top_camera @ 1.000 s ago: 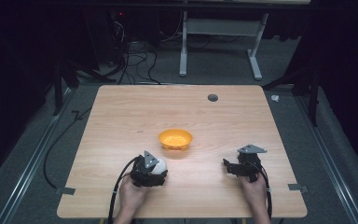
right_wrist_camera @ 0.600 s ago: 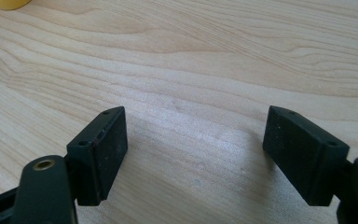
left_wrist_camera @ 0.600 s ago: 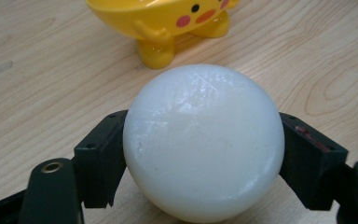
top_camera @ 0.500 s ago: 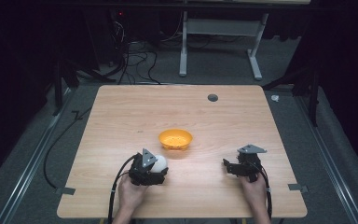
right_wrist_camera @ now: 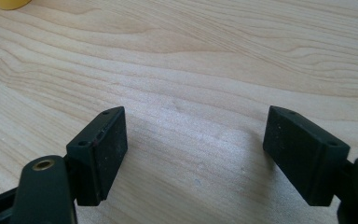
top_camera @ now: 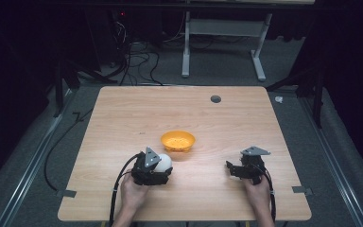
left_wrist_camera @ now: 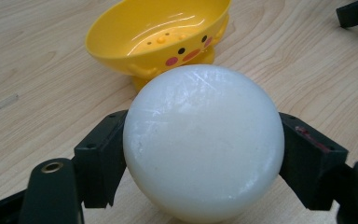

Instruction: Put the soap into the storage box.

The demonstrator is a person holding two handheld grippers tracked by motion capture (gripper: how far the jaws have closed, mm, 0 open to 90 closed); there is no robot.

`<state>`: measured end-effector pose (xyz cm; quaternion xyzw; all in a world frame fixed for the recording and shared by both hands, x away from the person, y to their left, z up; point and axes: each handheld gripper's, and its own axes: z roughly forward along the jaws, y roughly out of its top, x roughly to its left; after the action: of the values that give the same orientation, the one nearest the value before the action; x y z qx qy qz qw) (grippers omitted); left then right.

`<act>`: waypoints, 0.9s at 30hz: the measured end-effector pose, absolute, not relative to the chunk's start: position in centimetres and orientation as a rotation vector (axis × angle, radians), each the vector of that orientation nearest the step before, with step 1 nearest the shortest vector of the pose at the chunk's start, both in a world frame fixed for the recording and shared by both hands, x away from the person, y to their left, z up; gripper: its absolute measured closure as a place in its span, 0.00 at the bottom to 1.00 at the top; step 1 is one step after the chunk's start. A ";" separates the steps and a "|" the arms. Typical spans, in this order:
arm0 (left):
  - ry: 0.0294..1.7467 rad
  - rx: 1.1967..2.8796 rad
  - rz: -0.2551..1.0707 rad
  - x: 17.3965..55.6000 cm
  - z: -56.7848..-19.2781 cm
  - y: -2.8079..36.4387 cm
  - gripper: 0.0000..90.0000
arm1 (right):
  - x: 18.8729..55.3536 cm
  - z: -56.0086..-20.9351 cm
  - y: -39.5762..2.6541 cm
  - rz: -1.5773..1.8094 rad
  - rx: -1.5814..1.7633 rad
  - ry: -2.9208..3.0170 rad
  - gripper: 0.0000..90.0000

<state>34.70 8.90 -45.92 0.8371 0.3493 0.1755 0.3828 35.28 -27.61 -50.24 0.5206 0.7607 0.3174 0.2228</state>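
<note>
Surface (top_camera: 123, 118) wooden, pale grain, small dark hole near far right. Right gripper (top_camera: 238, 170) near front right edge, jaws spread wide, nothing between, bare wood beneath. Left gripper (top_camera: 163, 171) near front left of centre, jaws clamped on white ball (left_wrist_camera: 203, 142), one jaw pressed to each side. Yellow bowl (left_wrist_camera: 161, 35) with chick face just beyond ball, upright on surface, dotted holes inside.
</note>
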 end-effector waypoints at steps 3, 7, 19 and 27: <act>0.885 2.139 0.455 34.8 -45.7 8.8 0.27 | 35.3 -50.2 -27.6 0.877 1.438 2.101 0.25; 0.880 2.135 0.457 34.9 -45.5 8.7 0.27 | 35.3 -50.2 -27.6 0.876 1.437 2.101 0.25; 0.888 2.122 0.427 35.2 -45.2 8.9 0.27 | 35.3 -50.2 -27.6 0.876 1.437 2.102 0.25; 0.875 2.129 0.433 35.7 -44.3 8.7 0.27 | 35.3 -50.2 -27.6 0.876 1.437 2.102 0.25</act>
<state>35.69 8.68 -44.34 0.8373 0.3441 0.1702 0.3894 35.28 -27.60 -50.25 0.5203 0.7610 0.3173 0.2225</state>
